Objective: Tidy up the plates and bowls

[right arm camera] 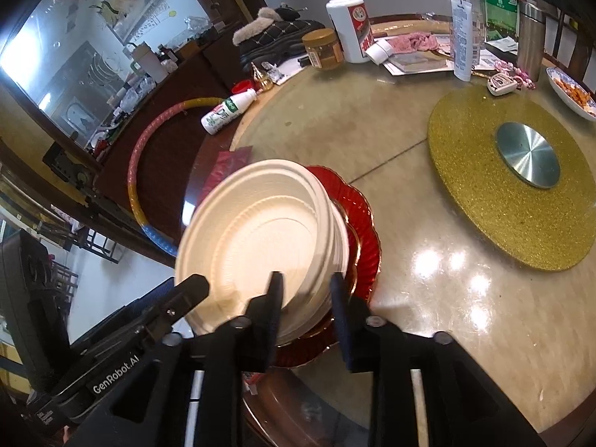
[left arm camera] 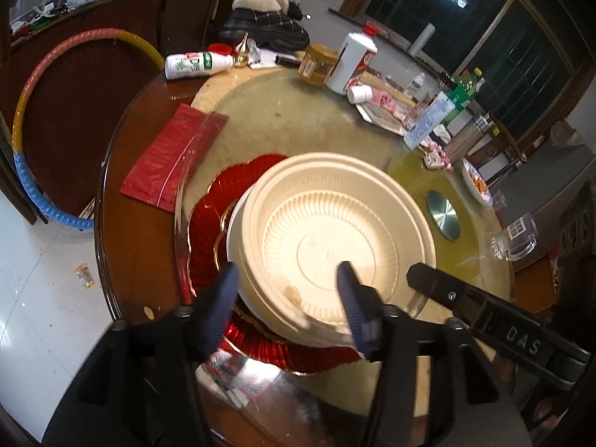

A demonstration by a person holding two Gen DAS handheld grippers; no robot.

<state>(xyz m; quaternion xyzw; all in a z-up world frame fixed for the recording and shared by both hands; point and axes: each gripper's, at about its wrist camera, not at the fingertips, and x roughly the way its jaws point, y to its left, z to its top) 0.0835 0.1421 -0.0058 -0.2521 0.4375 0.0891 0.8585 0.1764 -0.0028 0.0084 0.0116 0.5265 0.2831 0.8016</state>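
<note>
Cream bowl stack [left arm camera: 335, 231] on red plate [left arm camera: 208, 223], near bench [left arm camera: 123, 223] edge. Left tool [left arm camera: 287, 298] half open astride near rim, no grip. Right tool [right arm camera: 305, 298] slightly parted astride right rim, grip unclear. Risk: tilted top bowl sliding off, stack tipping.

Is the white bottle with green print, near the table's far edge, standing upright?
No, the white bottle with green print lies on its side on the table, beside a small gold ornament.
</note>
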